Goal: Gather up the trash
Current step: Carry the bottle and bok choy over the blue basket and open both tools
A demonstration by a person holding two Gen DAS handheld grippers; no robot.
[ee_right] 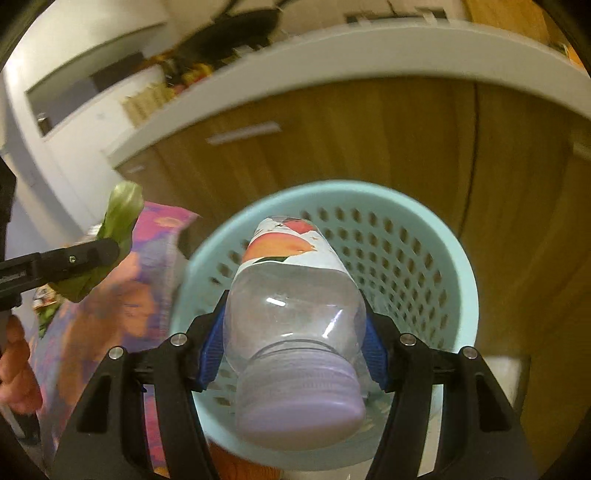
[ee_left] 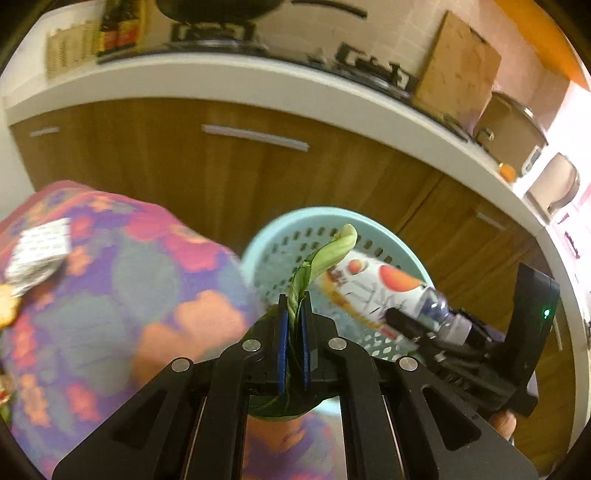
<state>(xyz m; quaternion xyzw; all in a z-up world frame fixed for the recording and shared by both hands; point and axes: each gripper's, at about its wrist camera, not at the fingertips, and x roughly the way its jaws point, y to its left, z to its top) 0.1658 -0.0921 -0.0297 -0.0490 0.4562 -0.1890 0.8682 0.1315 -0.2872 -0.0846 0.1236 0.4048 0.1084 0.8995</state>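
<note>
Left wrist view: my left claw [ee_left: 294, 314] is pinched tight on a green leaf [ee_left: 325, 254], whose tip curls up in front of the pale blue basket [ee_left: 273, 236]. In the right wrist view my right claw [ee_right: 293, 332] stands about half open, its blue pads clamped on the shoulders of a clear bottle [ee_right: 295, 306], cap toward me, base over the basket's mouth. A floral cloth [ee_left: 122, 280] lies left of the basket, with a crumpled wrapper [ee_left: 37, 251] on it. Behind run wooden cabinets [ee_left: 236, 177] under a white worktop [ee_left: 258, 85] carrying a stove [ee_left: 214, 33].
</note>
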